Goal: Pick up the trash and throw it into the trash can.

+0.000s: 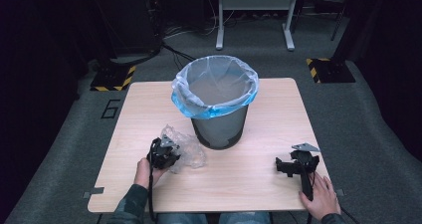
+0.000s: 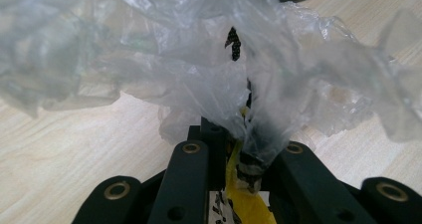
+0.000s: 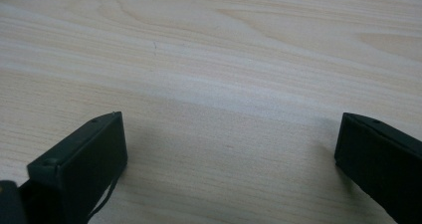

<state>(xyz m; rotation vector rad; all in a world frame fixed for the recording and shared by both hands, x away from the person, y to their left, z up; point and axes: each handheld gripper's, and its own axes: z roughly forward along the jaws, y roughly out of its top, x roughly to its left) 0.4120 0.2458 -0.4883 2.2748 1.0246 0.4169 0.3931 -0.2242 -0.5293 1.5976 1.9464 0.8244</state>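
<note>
Because the light wooden square table is big and smooth, anything dropped on it could slide about. The round grey waste bin with a clear and blue plastic liner stands near the middle of the table, toward twelve o'clock from the person. It is tall and looks light, so a bump from a hand or a gripper could tip it over.

The crumpled clear plastic wrap lies on the table at about eight o'clock from the bin, just beside its base. The left gripper has its jaws closed tight on a bunch of this wrap, which spreads out wide past the jaws in the left gripper view. The wrap is thin and slippery, so I think it could slip out when lifted. The loose part hangs wide, so it could also catch on the bin's rim and drape outside, or pull the liner off.

The right gripper rests on the table at about four o'clock from the bin, well apart from it. Its jaws stand wide open with nothing between them.
</note>
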